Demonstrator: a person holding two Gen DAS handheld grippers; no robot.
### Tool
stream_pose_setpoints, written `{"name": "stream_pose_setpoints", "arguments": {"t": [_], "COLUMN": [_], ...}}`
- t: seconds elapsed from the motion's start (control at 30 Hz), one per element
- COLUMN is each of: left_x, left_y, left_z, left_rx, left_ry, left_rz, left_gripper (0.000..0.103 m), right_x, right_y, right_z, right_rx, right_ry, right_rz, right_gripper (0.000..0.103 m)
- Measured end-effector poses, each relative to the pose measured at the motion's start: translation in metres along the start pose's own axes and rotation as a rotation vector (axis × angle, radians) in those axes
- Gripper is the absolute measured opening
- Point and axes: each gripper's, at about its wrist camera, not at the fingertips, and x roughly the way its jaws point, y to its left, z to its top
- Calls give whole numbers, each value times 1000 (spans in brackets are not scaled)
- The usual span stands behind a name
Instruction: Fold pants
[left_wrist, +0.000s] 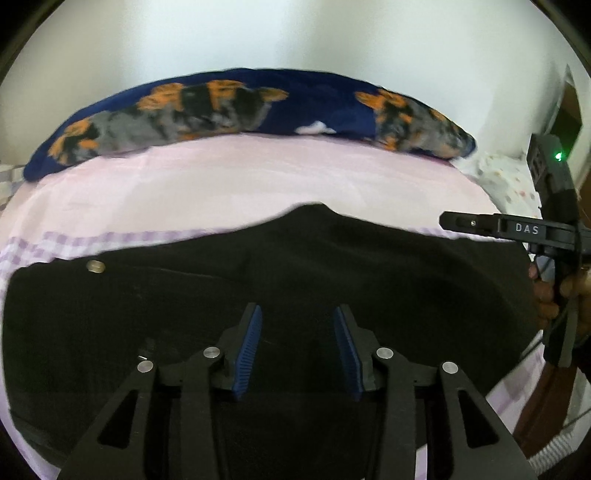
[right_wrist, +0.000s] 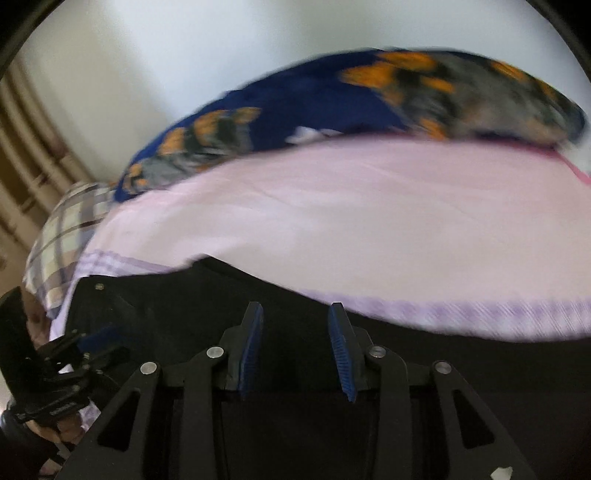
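Under both sets of jaws we see black pants (left_wrist: 280, 280) spread on pink sheet (left_wrist: 258, 184). Left gripper (left_wrist: 297, 321) & right gripper (right_wrist: 295, 317): pads apart, released, nothing betw. them; blanket (left_wrist: 314, 103) beyond.

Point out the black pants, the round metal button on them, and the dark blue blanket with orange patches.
Black pants (left_wrist: 332, 266): left wrist view, flat middle of the fabric.
Round metal button (left_wrist: 95, 266): left wrist view, its face, near the pants' left edge.
Dark blue blanket with orange patches (left_wrist: 295, 107): left wrist view, plain blue middle.
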Motion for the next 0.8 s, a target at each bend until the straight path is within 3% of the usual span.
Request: {"name": "stream_pose_setpoints", "arguments": {"t": [0.17, 0.4, 0.53, 0.67, 0.8], "left_x": [17, 22, 20, 12, 2], "left_y": [-15, -12, -18, -29, -55], "left_z": [-10, -15, -14, -16, -15], "left_rx": [29, 9, -12, -36, 8], "left_ry": [64, 104, 120, 131, 125], "left_rz": [1, 92, 131, 85, 30], "left_gripper": [43, 43, 44, 45, 48], "right_x": [-11, -37, -69, -110, -155], "right_y": [-56, -118, -148, -166, -186], "right_z": [-19, -34, -48, -72, -111], "right_rx": [120, 237, 324, 381, 464], "right_ry": [4, -68, -118, -168, -202], "right_rz": [-94, -211, -227, -238, -242], "right_gripper": [35, 33, 35, 35, 36]}}
